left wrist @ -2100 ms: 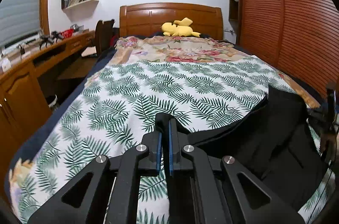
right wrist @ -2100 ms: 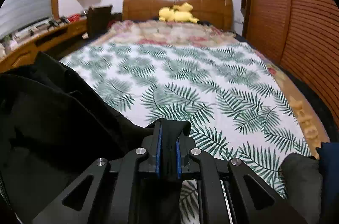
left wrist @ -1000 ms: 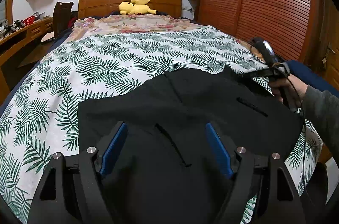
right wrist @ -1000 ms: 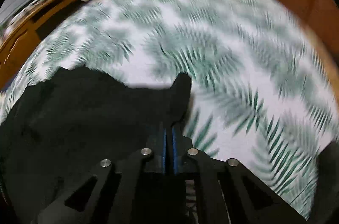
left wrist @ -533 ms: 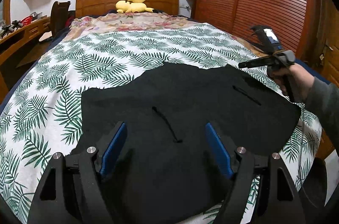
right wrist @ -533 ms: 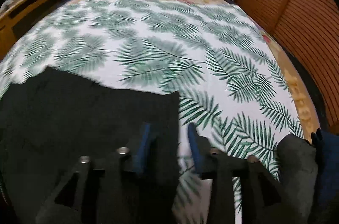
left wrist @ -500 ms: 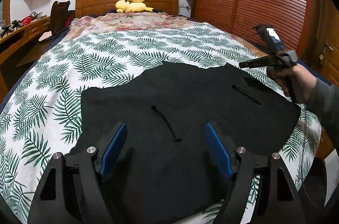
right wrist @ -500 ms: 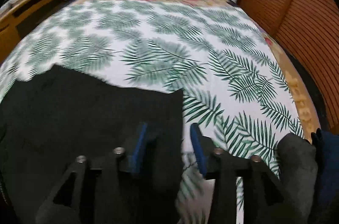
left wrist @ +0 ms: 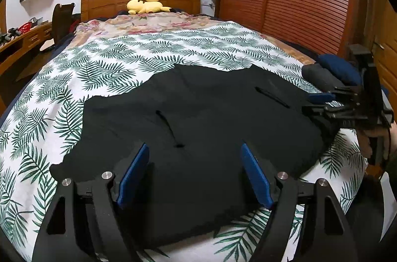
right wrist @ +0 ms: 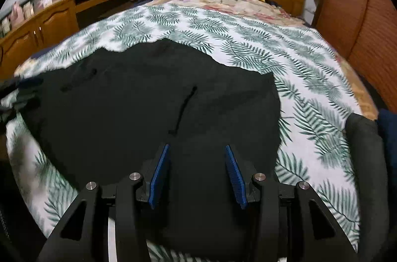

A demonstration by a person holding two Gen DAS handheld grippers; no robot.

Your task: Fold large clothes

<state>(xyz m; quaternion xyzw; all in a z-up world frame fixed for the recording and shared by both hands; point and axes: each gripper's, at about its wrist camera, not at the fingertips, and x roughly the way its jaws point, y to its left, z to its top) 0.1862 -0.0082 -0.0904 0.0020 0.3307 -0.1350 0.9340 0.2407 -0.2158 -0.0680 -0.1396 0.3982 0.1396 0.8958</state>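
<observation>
A: On the palm-leaf bedspread (left wrist: 104,68), item one: black garment (left wrist: 198,113), spread flat across the near end of the bed, two slit pockets facing up. Why laid so?

B: Judged: flattened as the base for folding, with its edges clear of the bedspread so they can be picked up. Item two: left gripper (left wrist: 194,174), blue pads wide apart, holding nothing. The garment lies directly under and ahead of it, its near hem passing below the fingers.

A: Item three?

B: Right gripper (right wrist: 197,177), jaws parted about halfway, nothing pinched; black cloth lies beneath the gap, not clamped. In the left view it hangs at the garment's right edge.

A: Others?

B: Rolled grey garment (right wrist: 364,138) and dark blue one (left wrist: 340,68) at the bed's right edge, set aside, well clear. Yellow plush toy (left wrist: 146,5) by the headboard.
</observation>
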